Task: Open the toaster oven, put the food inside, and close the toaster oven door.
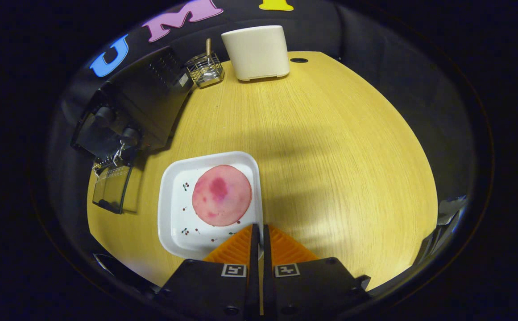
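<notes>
A white square plate [176, 209] with small cherry prints carries a round pink slice of food [221, 195] and sits just ahead and left of my fingers. My gripper [261, 228] is shut on the plate's right rim, which runs into the narrow slit between the two fingers. The black toaster oven [145, 96] stands beyond the plate at the table's left edge, turned at an angle. Its glass door [112, 188] is folded down open toward the plate, a short gap left of it.
The wooden table [330, 147] stretches ahead and to the right. At its far end stand a cream container [257, 51] and a small wire basket [205, 70] holding a wooden-handled utensil. A cable hole [299, 59] lies beside the container.
</notes>
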Tool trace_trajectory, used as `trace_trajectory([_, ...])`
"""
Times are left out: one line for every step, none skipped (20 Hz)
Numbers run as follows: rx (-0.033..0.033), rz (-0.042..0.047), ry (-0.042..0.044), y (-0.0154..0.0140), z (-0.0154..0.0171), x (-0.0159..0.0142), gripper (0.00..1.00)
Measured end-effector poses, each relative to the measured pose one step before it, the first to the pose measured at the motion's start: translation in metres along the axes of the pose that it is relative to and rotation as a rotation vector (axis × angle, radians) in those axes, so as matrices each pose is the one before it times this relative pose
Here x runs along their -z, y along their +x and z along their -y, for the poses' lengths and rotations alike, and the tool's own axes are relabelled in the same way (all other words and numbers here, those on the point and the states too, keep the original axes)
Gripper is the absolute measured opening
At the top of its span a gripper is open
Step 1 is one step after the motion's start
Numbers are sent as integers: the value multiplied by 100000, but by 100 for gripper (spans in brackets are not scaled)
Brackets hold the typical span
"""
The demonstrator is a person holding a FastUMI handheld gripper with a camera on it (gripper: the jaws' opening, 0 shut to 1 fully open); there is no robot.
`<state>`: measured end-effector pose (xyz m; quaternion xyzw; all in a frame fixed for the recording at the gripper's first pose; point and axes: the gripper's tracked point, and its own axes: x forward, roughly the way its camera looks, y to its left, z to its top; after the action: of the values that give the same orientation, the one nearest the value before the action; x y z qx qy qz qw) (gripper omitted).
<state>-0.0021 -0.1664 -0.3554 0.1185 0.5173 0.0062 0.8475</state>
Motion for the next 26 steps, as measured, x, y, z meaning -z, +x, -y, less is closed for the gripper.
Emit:
trace_trajectory([-1546, -559, 3180, 205, -173, -211, 6])
trace_trajectory([-1069, -345, 2817, 138, -174, 53, 5])
trace_trajectory([-1174, -129, 2839, -6, -195, 31, 5])
trace_trajectory([-1767, 536, 3794, -218, -182, -33, 5])
trace_trajectory([-2294, 891, 4131, -286, -423, -122, 5])
trace_trajectory([-1754, 1025, 3779, -364, -289, -133, 5])
trace_trajectory([-1453, 949, 2923, -424, -266, 8, 5])
trace_trajectory([-984, 956, 2278, -448, -156, 32, 5])
trace_trajectory([-766, 969, 2059, -468, -108, -5, 5])
trace_trajectory([-513, 1119, 2228, -413, -89, 0, 5])
trace_trajectory([-512, 1283, 2460, -379, -37, -59, 5])
trace_trajectory([-249, 1047, 2685, -593, 118, 170, 5])
trace_trajectory([-375, 1085, 3165, -581, 109, 116, 5])
trace_trajectory([-430, 1218, 3207, -590, 107, 105, 5])
trace_trajectory([-537, 1166, 3426, -419, 96, 101, 5])
trace_trajectory([-667, 1328, 3546, -583, 129, 171, 5])
trace_trajectory([-647, 1532, 3537, -539, 78, 147, 5])
trace_trajectory([-877, 1535, 3423, -710, 89, 178, 5])
trace_trajectory([-942, 1564, 3057, -720, -6, 140, 5])
trace_trajectory([-1160, 1520, 2275, -714, -72, 253, 5])
trace_trajectory([-1177, 1429, 1605, -716, -160, 304, 5])
trace_trajectory([-1230, 1285, 1228, -614, -360, 337, 5])
trace_trajectory([-1453, 1097, 922, -643, -541, 501, 5])
trace_trajectory([-1273, 657, 774, -554, -491, 540, 5])
trace_trajectory([-1739, 454, 634, -711, -871, 558, 5])
trace_trajectory([-2006, 291, 66, -250, -862, 634, 5])
